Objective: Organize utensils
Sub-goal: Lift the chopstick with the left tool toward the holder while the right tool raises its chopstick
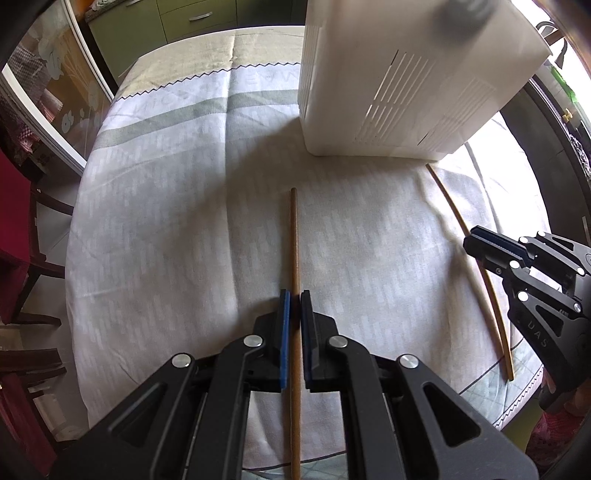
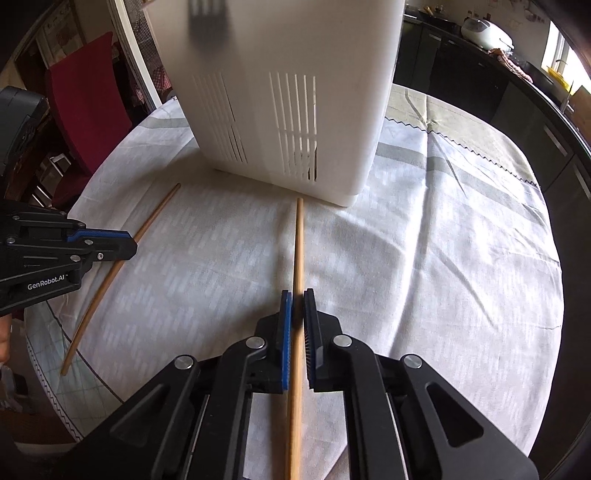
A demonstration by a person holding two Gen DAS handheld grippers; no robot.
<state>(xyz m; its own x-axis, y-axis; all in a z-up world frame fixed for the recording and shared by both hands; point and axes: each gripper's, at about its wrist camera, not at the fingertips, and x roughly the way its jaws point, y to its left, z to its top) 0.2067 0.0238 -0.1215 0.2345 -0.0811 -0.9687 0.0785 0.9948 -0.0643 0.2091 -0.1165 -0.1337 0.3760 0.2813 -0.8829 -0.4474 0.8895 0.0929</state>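
My left gripper (image 1: 294,295) is shut on a brown wooden chopstick (image 1: 294,240) that points forward along the fingers. It also shows in the right wrist view (image 2: 127,243) at the left, with its chopstick (image 2: 110,273). My right gripper (image 2: 297,295) is shut on a lighter wooden chopstick (image 2: 299,236) whose tip nearly reaches the white slotted utensil holder (image 2: 280,103). In the left wrist view the right gripper (image 1: 476,240) is at the right edge with its chopstick (image 1: 491,291). The holder (image 1: 399,81) stands upright ahead of both grippers.
A pale patterned tablecloth (image 1: 166,229) covers the round table. A red chair (image 2: 85,107) stands at the table's left side. Dark kitchen cabinets (image 2: 480,81) run along the right. Green drawers (image 1: 184,18) are beyond the far edge.
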